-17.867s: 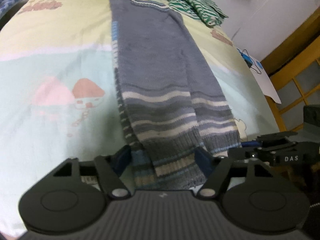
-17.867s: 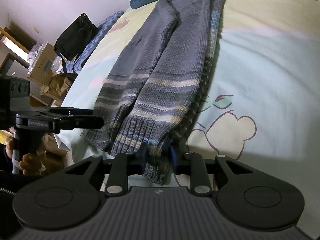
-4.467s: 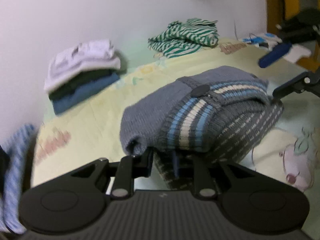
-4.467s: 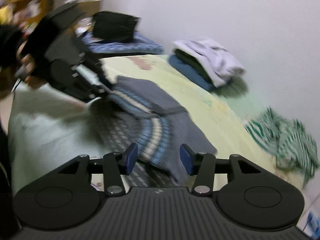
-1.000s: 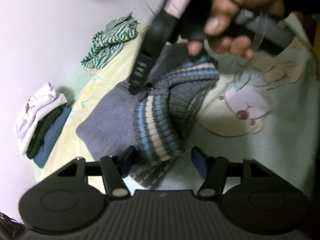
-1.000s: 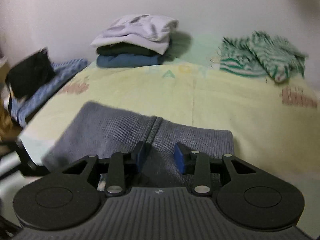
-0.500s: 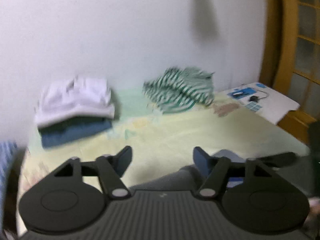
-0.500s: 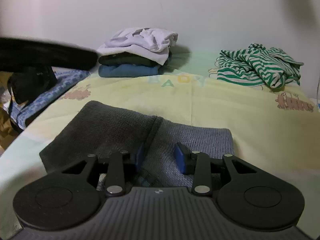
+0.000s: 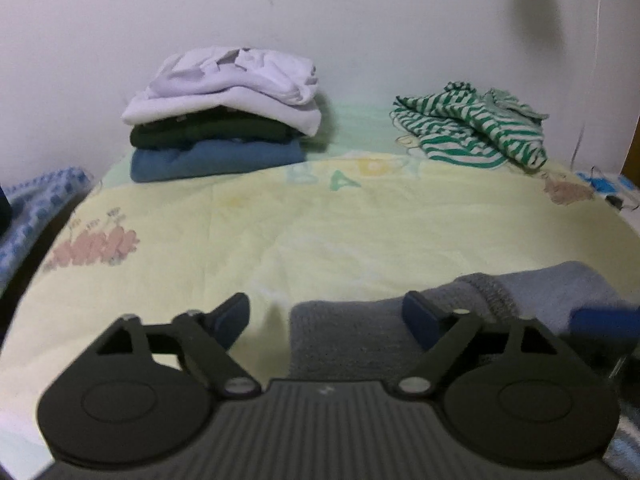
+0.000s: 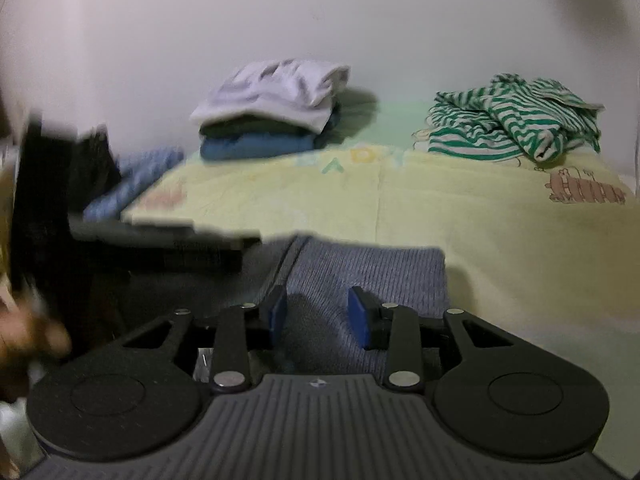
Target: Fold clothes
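Observation:
The folded grey-blue knit sweater (image 9: 360, 332) lies on the bed just ahead of both grippers, and it also shows in the right wrist view (image 10: 372, 276). My left gripper (image 9: 326, 320) is open and empty; its right finger is over the sweater's left end, its left finger over the sheet. My right gripper (image 10: 316, 312) is open, its blue pads low over the sweater's top, gripping nothing. The left gripper shows blurred at the left of the right wrist view (image 10: 120, 236). A blue pad of the right gripper shows at the left wrist view's right edge (image 9: 604, 318).
A stack of folded clothes (image 9: 224, 128), white on dark green on blue, stands at the wall (image 10: 276, 112). A crumpled green-striped garment (image 9: 472, 132) lies at the back right (image 10: 516, 120). Yellow-green printed sheet (image 9: 320, 220) covers the bed. A blue patterned cloth (image 9: 28, 216) lies off the left edge.
My left gripper has let go of the sweater and swung up to face the wall, now low beside the sweater's left end. My right gripper stays over the sweater, slightly wider.

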Action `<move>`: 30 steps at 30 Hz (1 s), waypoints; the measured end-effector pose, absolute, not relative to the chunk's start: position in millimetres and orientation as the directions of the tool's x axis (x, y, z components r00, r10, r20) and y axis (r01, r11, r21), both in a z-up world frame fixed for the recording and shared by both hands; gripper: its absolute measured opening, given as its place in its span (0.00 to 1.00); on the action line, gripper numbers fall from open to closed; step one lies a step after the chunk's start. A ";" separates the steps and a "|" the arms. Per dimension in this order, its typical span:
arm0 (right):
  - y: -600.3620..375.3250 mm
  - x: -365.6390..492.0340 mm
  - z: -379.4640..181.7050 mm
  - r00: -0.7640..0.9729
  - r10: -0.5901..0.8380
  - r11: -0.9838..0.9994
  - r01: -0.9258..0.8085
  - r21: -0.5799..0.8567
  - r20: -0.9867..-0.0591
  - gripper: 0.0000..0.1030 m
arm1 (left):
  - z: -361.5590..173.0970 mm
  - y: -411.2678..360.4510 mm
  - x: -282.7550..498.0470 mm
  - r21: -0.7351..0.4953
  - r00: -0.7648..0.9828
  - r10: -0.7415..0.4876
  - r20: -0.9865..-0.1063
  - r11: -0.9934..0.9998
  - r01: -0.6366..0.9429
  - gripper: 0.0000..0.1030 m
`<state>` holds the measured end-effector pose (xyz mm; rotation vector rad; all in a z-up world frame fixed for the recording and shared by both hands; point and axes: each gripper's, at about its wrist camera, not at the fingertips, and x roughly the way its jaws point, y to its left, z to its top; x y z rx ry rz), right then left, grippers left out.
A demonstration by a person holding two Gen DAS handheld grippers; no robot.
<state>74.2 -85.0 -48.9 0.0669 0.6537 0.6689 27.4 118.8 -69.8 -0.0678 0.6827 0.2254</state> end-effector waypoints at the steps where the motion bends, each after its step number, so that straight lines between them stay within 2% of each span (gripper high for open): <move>1: -87.3 78.1 -46.5 0.607 0.591 0.799 -0.529 0.285 -0.531 0.35 | -70.6 121.5 29.8 0.008 0.745 0.189 -0.640 0.971 -0.240 0.91; 4: -81.1 87.1 -51.5 0.591 0.564 0.817 -0.503 0.283 -0.577 0.36 | -70.9 128.3 33.3 -0.025 0.724 0.183 -0.665 0.964 -0.266 0.93; 8: -69.0 67.2 -64.5 0.625 0.538 0.804 -0.583 0.120 -0.566 0.36 | -69.3 122.2 34.3 0.023 0.709 0.223 -0.669 0.960 -0.280 0.96; 10: -69.0 63.1 -66.4 0.639 0.533 0.801 -0.593 0.087 -0.555 0.36 | -68.9 121.3 34.7 0.026 0.701 0.233 -0.674 0.956 -0.292 0.96; 27: -89.1 65.7 -51.1 0.617 0.541 0.800 -0.588 0.122 -0.571 0.38 | -67.9 123.4 32.8 0.002 0.673 0.244 -0.698 0.941 -0.338 0.99; 30: -89.1 77.0 -37.3 0.669 0.519 0.833 -0.536 0.138 -0.532 0.39 | -68.7 124.8 33.1 -0.008 0.671 0.240 -0.701 0.939 -0.344 0.99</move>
